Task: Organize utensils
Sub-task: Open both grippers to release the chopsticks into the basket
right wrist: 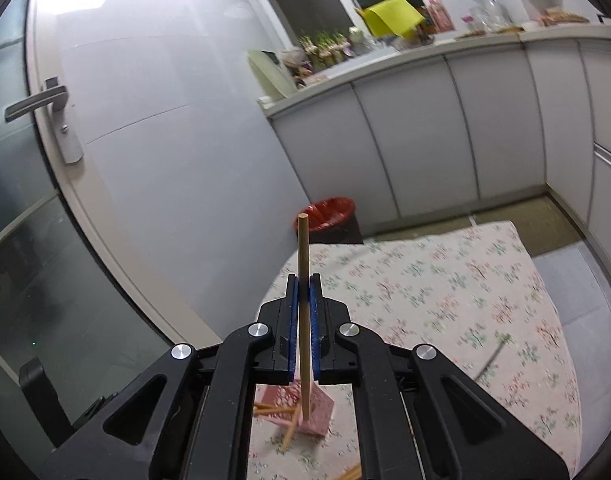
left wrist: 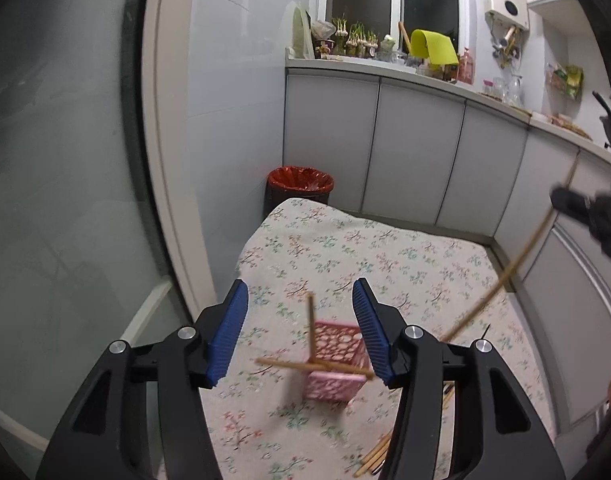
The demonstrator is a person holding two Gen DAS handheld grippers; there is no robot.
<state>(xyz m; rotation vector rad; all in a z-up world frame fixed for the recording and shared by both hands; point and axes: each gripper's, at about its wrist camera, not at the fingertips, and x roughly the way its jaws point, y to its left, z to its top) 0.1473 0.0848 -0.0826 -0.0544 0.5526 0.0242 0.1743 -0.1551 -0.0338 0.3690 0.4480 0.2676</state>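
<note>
- The right gripper (right wrist: 304, 280) has its blue pads (right wrist: 315, 312) pressed together on a single wooden chopstick (right wrist: 303, 304), which runs straight up between them, its blunt end standing clear above the fingertips and its lower end hanging over the pink basket (right wrist: 319, 412).
- The left gripper (left wrist: 301, 300) is spread wide with nothing between its ribbed blue pads (left wrist: 229, 344); it hangs above the pink basket (left wrist: 333, 360).
- In the left wrist view the held chopstick (left wrist: 509, 268) shows as a long pale stick slanting down from the right gripper (left wrist: 573, 204) at the right edge.
- The basket is a small square one with a lattice wall, standing on the floral cloth (left wrist: 385, 264) that covers the table.
- Two chopsticks (left wrist: 311, 364) are in the basket, crossed: one leans up and away, the other lies nearly level across the rim, sticking out on both sides. They are blurred.
- More loose chopsticks (left wrist: 375, 456) lie on the cloth near the lower edge, partly hidden behind the left gripper's right finger.
- Beyond the table stands a bin with a red liner (left wrist: 300, 180), against grey cabinets (left wrist: 413, 160) whose counter carries clutter.
- A door handle (right wrist: 41, 100) shows at the left in the right wrist view.
</note>
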